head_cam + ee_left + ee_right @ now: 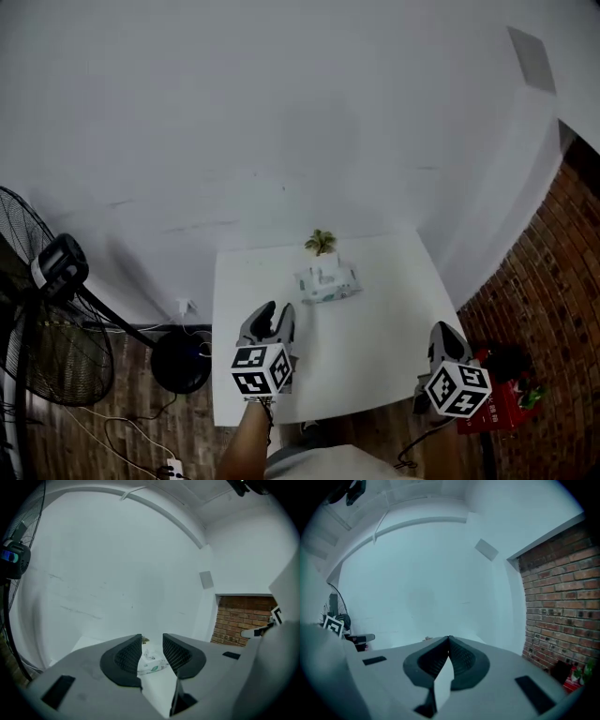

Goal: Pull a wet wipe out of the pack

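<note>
A white and green wet wipe pack (327, 282) lies on the far half of a small white table (375, 352), a tuft of wipe standing up from its top. My left gripper (276, 315) hovers over the table's near left, short of the pack, its jaws open and empty. In the left gripper view the pack (151, 663) shows between the fingers (176, 654). My right gripper (442, 334) hangs at the table's near right edge, jaws shut with nothing between them (448, 641).
A small green plant (321, 242) stands at the table's far edge, just behind the pack. A black standing fan (42, 309) and cables are on the wooden floor to the left. Brick wall (553, 272) and a red object (502, 394) lie to the right.
</note>
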